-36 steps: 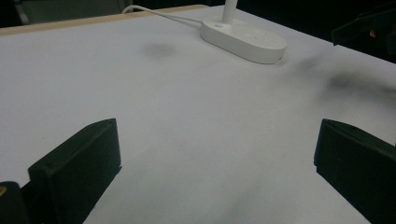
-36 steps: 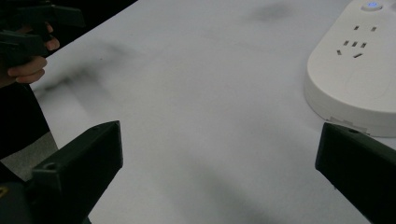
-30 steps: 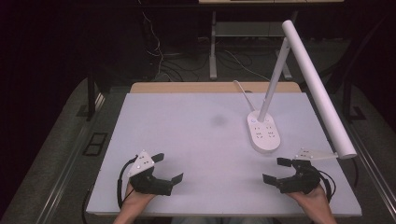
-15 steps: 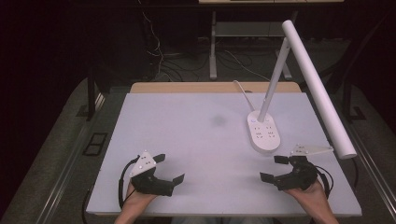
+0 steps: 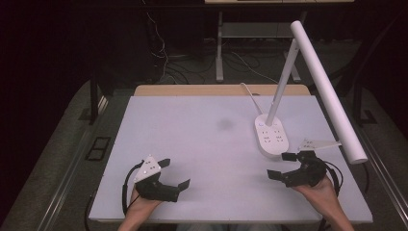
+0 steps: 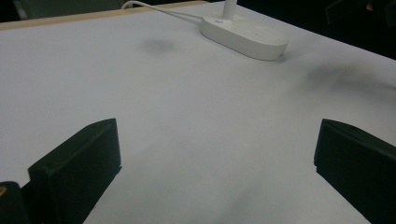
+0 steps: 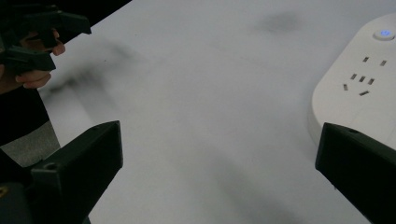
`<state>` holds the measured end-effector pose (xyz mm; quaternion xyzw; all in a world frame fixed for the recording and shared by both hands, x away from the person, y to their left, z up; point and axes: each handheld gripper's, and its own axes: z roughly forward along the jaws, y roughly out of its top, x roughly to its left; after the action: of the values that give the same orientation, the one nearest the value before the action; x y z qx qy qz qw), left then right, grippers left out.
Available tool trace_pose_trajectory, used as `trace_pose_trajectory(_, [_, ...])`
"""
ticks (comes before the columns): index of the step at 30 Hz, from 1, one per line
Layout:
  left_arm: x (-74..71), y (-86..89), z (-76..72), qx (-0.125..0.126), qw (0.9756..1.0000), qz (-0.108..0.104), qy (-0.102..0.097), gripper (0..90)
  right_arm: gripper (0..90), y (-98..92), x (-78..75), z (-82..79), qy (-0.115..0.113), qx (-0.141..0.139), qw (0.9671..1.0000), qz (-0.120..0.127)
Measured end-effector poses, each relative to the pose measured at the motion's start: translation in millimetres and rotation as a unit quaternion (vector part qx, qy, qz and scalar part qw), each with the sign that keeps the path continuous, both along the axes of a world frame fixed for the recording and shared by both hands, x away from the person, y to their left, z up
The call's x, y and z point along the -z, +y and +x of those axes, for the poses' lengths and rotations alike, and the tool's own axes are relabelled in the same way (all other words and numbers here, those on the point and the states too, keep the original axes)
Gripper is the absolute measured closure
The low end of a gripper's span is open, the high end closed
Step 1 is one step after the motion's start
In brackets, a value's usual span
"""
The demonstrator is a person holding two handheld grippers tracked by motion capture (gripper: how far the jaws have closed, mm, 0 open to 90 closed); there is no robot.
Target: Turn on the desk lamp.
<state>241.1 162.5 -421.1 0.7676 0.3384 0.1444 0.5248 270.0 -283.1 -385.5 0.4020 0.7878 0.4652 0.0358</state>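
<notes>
A white desk lamp stands at the right of the table: an oval base (image 5: 272,136) with sockets and a small blue light, a slanted stem and a long tube head (image 5: 327,98). My left gripper (image 5: 174,173) rests near the front edge at the left, open and holding nothing. My right gripper (image 5: 281,166) is open just in front of the base, its jaws apart from it. The left gripper view has my left gripper (image 6: 217,140) wide over bare table, the base (image 6: 245,37) far ahead. In the right gripper view, the base (image 7: 359,93) lies beside the right jaw of my right gripper (image 7: 219,144).
The white table top (image 5: 202,139) has a faint dark smudge (image 5: 225,124) near its middle. A white cord (image 5: 250,96) runs from the lamp base to the back edge. Table legs and cables sit on the dark floor behind. The other hand's gripper (image 7: 42,32) shows far off.
My right gripper has moved a little forward and left, closer to the lamp base. The left gripper has stayed put.
</notes>
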Motion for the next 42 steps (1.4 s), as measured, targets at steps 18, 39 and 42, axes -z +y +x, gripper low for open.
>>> trace_pose_trajectory(18, [-0.2,1.3,0.4,-0.004,1.0,0.002,0.0,0.0,0.2,-9.1,-15.6,26.5,0.001,0.008,1.0,-0.003])
trace_pose_trajectory(39, [0.3,0.9,0.9,-0.003,1.0,0.003,-0.001,0.0,0.2,-17.8,-23.9,58.5,0.003,0.006,0.9997,-0.025])
trace_pose_trajectory(42, [0.4,0.6,0.8,-0.004,1.0,0.002,-0.001,0.0,0.2,-18.7,-24.4,63.0,0.004,0.009,0.9996,-0.027])
